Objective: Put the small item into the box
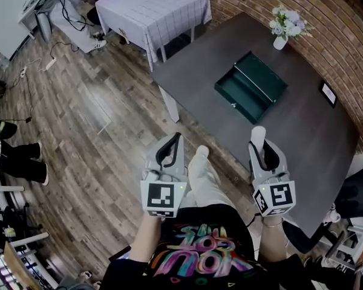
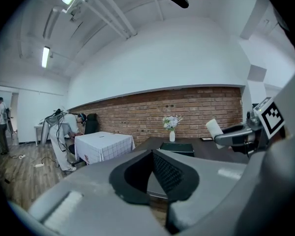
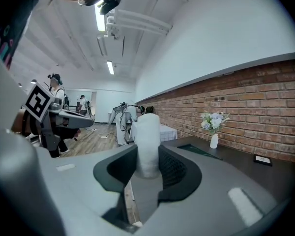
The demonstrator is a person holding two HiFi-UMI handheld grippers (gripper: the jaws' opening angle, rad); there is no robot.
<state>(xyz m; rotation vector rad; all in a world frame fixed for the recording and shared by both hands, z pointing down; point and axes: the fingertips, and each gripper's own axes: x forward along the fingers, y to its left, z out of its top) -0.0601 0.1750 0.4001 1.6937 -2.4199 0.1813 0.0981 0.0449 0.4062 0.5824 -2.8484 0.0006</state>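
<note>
A small white cylinder (image 1: 258, 132) stands upright between the pads of my right gripper (image 1: 258, 140), which is shut on it; in the right gripper view the cylinder (image 3: 148, 136) fills the gap of the gripper (image 3: 148, 157). That gripper hovers over the near edge of the dark table (image 1: 302, 132). The dark green box (image 1: 230, 93) lies open farther back on the table, well apart from both grippers. My left gripper (image 1: 177, 139) hangs over the wooden floor beside the table, its tips together with nothing in them (image 2: 152, 154).
A white vase of flowers (image 1: 283, 30) stands at the table's far corner by the brick wall. A small framed card (image 1: 328, 93) lies right of the box. A table with a white cloth (image 1: 148, 8) stands beyond, and people are at the room's far end (image 2: 64, 127).
</note>
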